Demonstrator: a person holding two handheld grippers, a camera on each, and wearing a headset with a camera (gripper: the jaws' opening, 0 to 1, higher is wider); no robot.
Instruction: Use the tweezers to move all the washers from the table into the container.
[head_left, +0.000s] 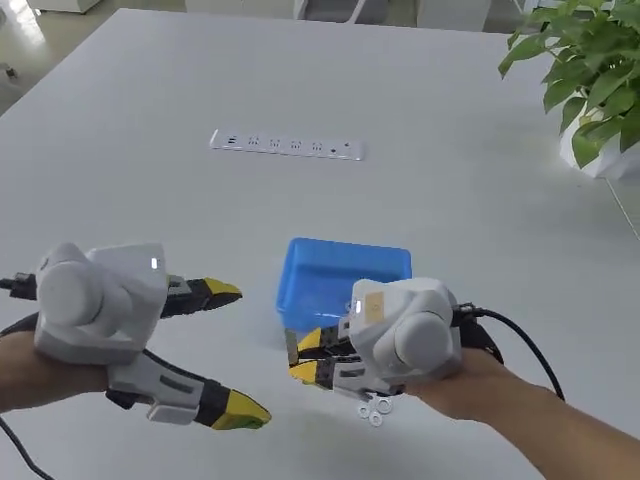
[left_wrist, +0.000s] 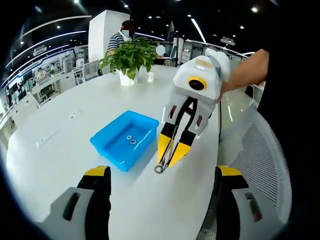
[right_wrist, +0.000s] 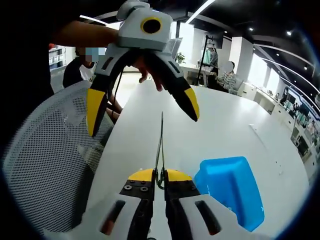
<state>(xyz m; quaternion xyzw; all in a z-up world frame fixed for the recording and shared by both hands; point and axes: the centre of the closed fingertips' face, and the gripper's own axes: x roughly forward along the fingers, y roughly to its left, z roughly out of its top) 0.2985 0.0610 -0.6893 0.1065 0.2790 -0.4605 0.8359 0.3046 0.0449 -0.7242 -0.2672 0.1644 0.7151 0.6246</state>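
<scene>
The blue container (head_left: 345, 272) sits mid-table; in the left gripper view the container (left_wrist: 112, 145) holds two washers (left_wrist: 131, 139). A few loose washers (head_left: 375, 409) lie on the table under my right hand. My right gripper (head_left: 305, 356) (left_wrist: 172, 156) (right_wrist: 160, 176) is shut on thin metal tweezers (right_wrist: 161, 145). A washer (left_wrist: 159, 169) sits at the tweezer tips, just off the container's near corner. My left gripper (head_left: 236, 352) (left_wrist: 162, 172) (right_wrist: 143, 122) stands open and holds nothing, facing the right one.
A white power strip (head_left: 287, 145) lies further back on the white table (head_left: 450, 190). A potted plant (head_left: 590, 70) stands at the far right. A mesh chair (right_wrist: 45, 165) is beside the table edge. People stand in the background.
</scene>
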